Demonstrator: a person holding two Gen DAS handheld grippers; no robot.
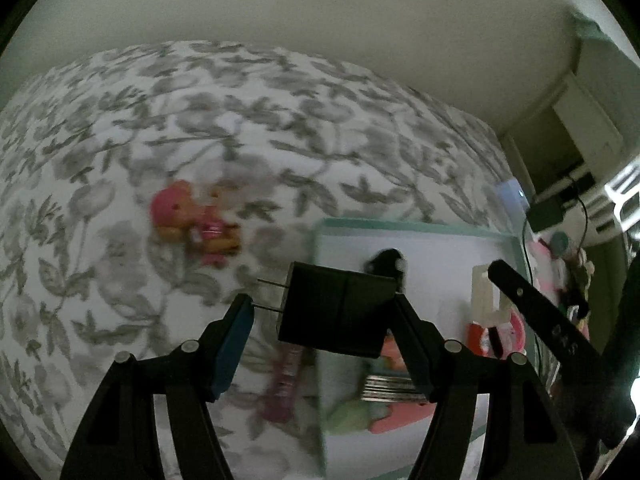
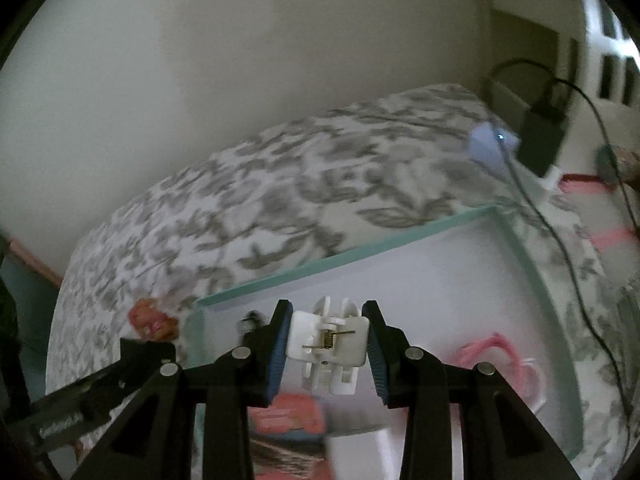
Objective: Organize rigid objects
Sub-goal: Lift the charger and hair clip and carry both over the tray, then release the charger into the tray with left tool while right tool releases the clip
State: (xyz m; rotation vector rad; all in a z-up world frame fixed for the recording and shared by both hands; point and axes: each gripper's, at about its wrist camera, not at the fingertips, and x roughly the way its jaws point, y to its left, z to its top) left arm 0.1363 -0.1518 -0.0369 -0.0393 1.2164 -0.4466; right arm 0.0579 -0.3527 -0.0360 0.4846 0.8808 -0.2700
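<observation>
My left gripper (image 1: 322, 304) is shut on a black plug charger (image 1: 340, 312), held crosswise above the bedspread: its two prongs rest against the left pad and its body against the right pad. My right gripper (image 2: 327, 314) is shut on a white spring hair clip (image 2: 328, 342) over a white box with a teal rim (image 2: 340, 258). In the left wrist view the box rim (image 1: 400, 225) lies just right of the charger, and the clip (image 1: 486, 296) shows there beside a black finger of the right gripper. The charger (image 2: 148, 350) also shows at the lower left of the right wrist view.
A pink doll toy (image 1: 192, 220) and a pink toy guitar (image 1: 286, 376) lie on the floral bedspread (image 1: 240, 120). The box holds a small black item (image 1: 386, 262), stacked coins (image 1: 392, 388), pink hair ties (image 2: 500, 356) and colourful cards. A black adapter with a cable (image 2: 542, 136) sits at the right.
</observation>
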